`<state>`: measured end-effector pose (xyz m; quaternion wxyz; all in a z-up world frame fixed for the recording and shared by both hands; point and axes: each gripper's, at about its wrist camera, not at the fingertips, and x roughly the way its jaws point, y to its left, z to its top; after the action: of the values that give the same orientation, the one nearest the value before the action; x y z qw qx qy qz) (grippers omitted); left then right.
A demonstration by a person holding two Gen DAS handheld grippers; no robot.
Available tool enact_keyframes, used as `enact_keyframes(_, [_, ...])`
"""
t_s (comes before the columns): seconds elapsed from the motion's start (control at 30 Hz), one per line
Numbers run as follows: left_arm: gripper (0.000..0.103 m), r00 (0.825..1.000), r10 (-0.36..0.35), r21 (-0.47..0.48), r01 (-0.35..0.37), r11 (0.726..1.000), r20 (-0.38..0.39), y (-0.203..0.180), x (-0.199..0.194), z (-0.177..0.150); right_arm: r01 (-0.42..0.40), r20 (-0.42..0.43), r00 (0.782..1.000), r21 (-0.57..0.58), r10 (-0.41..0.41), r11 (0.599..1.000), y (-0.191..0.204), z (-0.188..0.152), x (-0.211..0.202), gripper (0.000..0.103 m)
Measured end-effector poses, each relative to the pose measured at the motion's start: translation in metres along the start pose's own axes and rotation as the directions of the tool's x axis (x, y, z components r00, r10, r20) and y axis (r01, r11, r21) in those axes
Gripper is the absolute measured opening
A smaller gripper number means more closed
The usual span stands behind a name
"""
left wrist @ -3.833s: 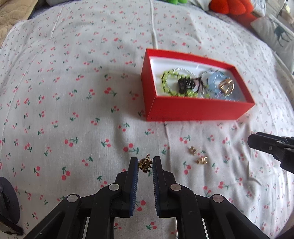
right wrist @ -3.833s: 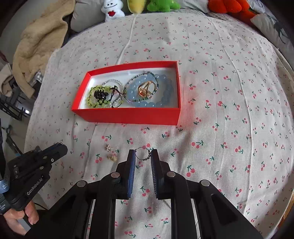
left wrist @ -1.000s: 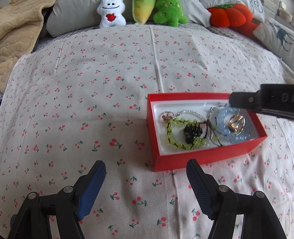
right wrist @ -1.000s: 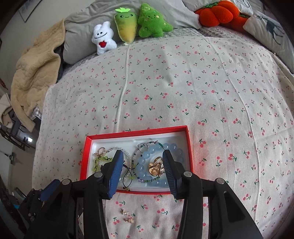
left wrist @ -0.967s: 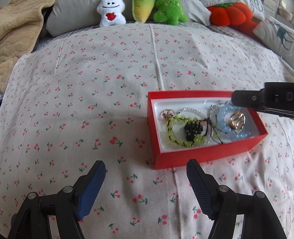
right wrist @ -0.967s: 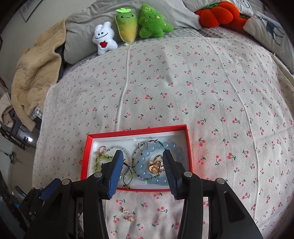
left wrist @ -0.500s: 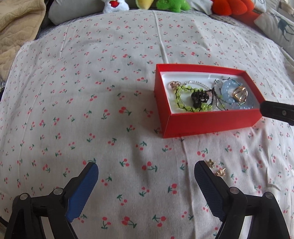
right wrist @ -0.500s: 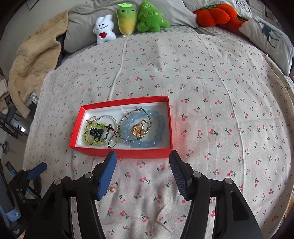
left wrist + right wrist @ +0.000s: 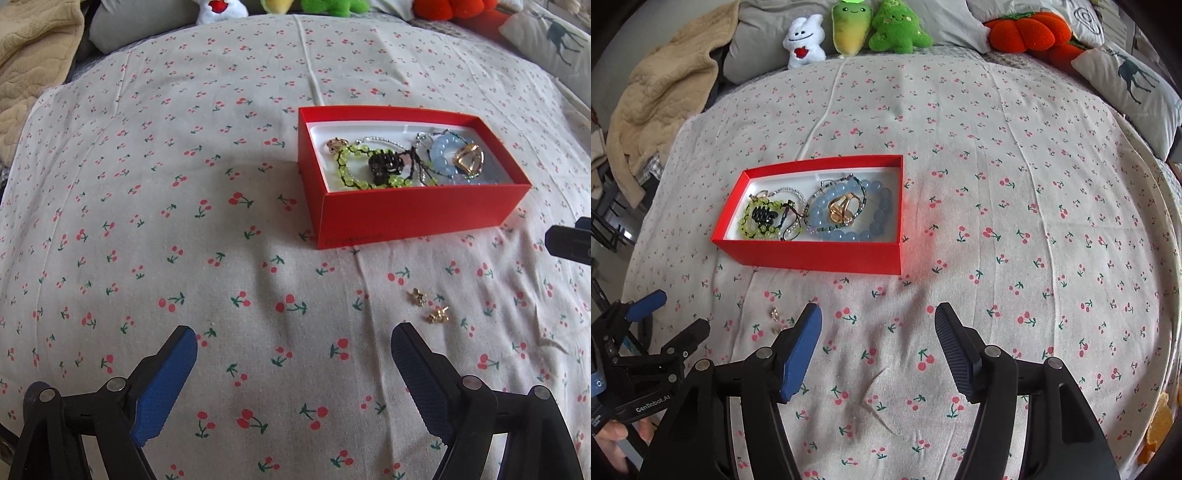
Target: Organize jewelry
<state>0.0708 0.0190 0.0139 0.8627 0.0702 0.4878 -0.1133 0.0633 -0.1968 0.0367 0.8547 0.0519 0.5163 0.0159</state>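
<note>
Near red box (image 9: 413, 218): earrings (image 9: 428, 306) tiny, blurry; L tool (image 9: 293, 347) wide, R tool (image 9: 878, 321) opening, both empty.

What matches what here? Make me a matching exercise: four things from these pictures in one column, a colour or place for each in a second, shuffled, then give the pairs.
Things:
1. jewelry box
2. beaded bracelet around the gold ring
3. two gold earrings
4. carrot plush

Colour or place:
A. loose on the cherry-print bedspread, in front of the box
B. pale blue
C. red outside, white inside
D. at the head of the bed, between the white plush and the green plush

Pairs: 1-C, 2-B, 3-A, 4-D
</note>
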Motion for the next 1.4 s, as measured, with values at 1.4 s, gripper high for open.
enact_keyframes(1.4, [0.072, 0.996, -0.064, -0.093, 0.058, 0.994, -0.067, 0.018, 0.021, -0.004, 0.0, -0.169, 0.985, -0.184, -0.032, 0.983, 0.045, -0.038, 0.058, 0.069])
